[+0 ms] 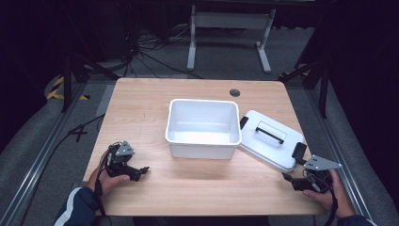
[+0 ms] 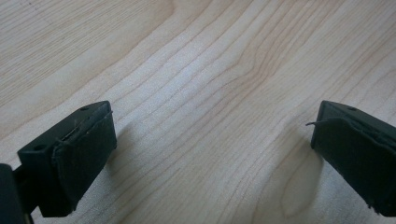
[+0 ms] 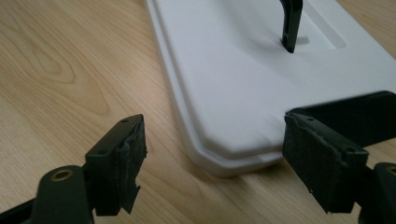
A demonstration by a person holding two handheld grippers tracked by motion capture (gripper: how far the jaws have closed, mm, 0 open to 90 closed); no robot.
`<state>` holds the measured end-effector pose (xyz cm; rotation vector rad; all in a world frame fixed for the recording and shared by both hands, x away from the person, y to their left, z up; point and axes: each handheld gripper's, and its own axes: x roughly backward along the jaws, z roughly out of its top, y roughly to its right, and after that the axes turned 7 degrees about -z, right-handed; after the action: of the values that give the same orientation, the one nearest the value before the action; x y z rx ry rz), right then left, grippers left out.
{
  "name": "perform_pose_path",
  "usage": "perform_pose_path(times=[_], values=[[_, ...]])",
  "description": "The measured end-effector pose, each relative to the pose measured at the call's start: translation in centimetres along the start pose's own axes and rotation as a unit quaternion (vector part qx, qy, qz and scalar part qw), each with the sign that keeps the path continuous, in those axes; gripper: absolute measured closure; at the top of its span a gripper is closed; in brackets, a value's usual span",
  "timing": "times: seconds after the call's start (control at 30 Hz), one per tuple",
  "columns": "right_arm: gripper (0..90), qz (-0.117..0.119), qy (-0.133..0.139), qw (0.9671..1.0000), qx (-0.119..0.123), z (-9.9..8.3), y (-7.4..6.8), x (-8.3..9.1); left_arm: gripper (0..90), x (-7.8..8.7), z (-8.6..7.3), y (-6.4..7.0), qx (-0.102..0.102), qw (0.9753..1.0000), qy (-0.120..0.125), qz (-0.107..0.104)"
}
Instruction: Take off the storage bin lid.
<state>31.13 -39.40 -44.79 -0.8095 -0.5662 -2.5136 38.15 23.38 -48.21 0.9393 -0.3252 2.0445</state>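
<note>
A white plastic bin (image 1: 203,128) stands open in the middle of the wooden table (image 1: 141,108). Its white lid (image 1: 270,139) lies flat on the table to the bin's right, with a black handle (image 1: 270,132) on top and a black clip (image 1: 298,150) at its near end. My left gripper (image 1: 141,171) is open near the front left edge, over bare wood (image 2: 210,93). My right gripper (image 1: 288,178) is open just in front of the lid's near corner (image 3: 233,154), with nothing between its fingers. The lid's handle (image 3: 290,23) shows in the right gripper view.
A round cable hole (image 1: 235,92) sits near the table's far edge. Beyond the table lie cables (image 1: 150,52) on the floor and a white desk frame (image 1: 230,28). Metal rails (image 1: 42,155) run along both sides of the table.
</note>
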Motion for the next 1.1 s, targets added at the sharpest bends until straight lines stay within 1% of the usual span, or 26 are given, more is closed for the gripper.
perform_pose_path(times=[0.03, 0.1, 0.13, 0.2, 0.3, 0.37, 0.4, 0.47, 0.5, 0.53, 0.57, 0.6, 0.7, 1.1], values=[[21.9, 0.002, 0.000, 0.9999, -0.010, -0.3, 0.0, 0.0, 0.5, 0.0, 0.0, 0.0, -0.001, 1.0000, 0.000, 0.000], [21.8, -0.008, 0.001, 0.9998, -0.015, -0.7, 0.1, 0.1, 0.5, 0.0, 0.0, 0.0, -0.001, 1.0000, 0.000, 0.000], [21.7, -0.007, 0.003, 0.9997, -0.025, -0.9, 0.0, 0.1, 0.5, 0.0, 0.0, 0.0, -0.001, 1.0000, 0.000, 0.000], [21.4, -0.009, -0.002, 0.9995, -0.029, -1.3, 0.0, 0.0, 0.4, 0.0, 0.0, 0.0, -0.002, 1.0000, 0.000, 0.000], [21.2, -0.003, -0.013, 0.9993, -0.035, -1.7, 0.0, -0.4, 0.4, 0.0, 0.0, 0.0, -0.001, 1.0000, 0.000, 0.000], [20.3, -0.001, -0.010, 0.9992, -0.039, -2.0, 0.0, -0.6, 0.5, 0.0, 0.0, 0.0, 0.000, 1.0000, 0.000, -0.001], [20.2, 0.005, -0.013, 0.9987, -0.049, -2.1, 0.2, -0.6, 0.5, 0.0, 0.0, 0.0, -0.001, 1.0000, 0.000, 0.000], [20.3, 0.009, -0.014, 0.9985, -0.052, -2.1, 0.3, -0.6, 0.5, 0.0, 0.0, 0.0, -0.001, 1.0000, -0.001, -0.001], [20.3, 0.016, -0.016, 0.9982, -0.055, -2.1, 0.3, -0.7, 0.4, 0.0, 0.0, 0.0, -0.001, 1.0000, 0.000, -0.001], [20.3, 0.016, -0.016, 0.9982, -0.055, -2.1, 0.3, -0.7, 0.4, 0.0, 0.0, 0.0, -0.001, 1.0000, 0.000, -0.001], [20.1, 0.024, -0.018, 0.9975, -0.065, -2.1, 0.5, -0.8, 0.4, 0.0, 0.0, 0.0, -0.001, 1.0000, -0.001, -0.002], [20.1, 0.024, -0.019, 0.9974, -0.065, -2.1, 0.5, -0.8, 0.4, 0.0, 0.0, 0.0, 0.001, 1.0000, -0.001, -0.003], [19.9, 0.025, -0.020, 0.9973, -0.065, -2.1, 0.5, -0.9, 0.4, 0.0, 0.0, 0.0, -0.002, 1.0000, 0.000, -0.001], [19.8, 0.026, -0.020, 0.9973, -0.066, -2.1, 0.5, -0.9, 0.3, 0.0, 0.0, 0.0, 0.000, 1.0000, 0.000, -0.004]])
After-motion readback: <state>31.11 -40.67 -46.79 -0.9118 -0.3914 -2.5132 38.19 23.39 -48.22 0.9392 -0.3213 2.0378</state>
